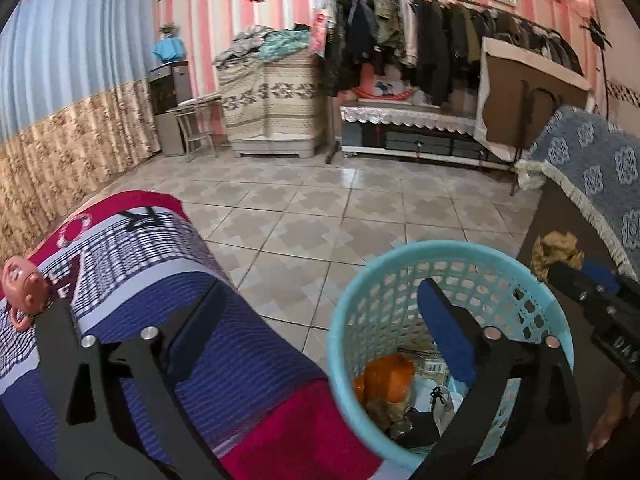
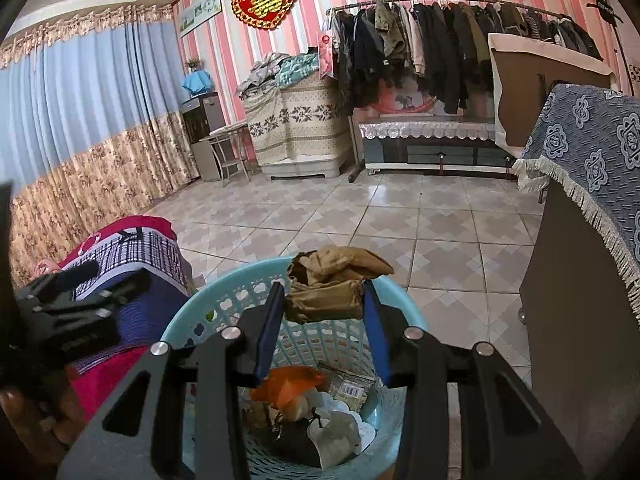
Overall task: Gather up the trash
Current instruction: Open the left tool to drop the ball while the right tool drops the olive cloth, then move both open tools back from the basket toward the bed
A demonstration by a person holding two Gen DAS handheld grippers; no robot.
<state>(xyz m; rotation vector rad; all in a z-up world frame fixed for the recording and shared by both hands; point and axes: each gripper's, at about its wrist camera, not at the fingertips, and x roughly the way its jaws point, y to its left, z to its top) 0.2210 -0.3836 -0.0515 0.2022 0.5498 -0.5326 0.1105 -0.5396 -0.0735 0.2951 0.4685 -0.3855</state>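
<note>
Nearest the lens, the left gripper (image 1: pixel 320 344) is seen with its jaws spread wide and nothing between them, one finger over the striped blanket (image 1: pixel 168 312) and the other over the rim of the turquoise basket (image 1: pixel 348 300). Crumpled brown paper (image 2: pixel 334 290) is clamped between the pads of the right gripper (image 2: pixel 324 300), held above the basket's far rim. Orange wrapping (image 2: pixel 290 386) and other scraps are seen lying on the basket's bottom, and tiled floor (image 2: pixel 400 220) lies beyond.

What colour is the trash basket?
Light blue basket, with a lattice wall; clearest in the left wrist view.
</note>
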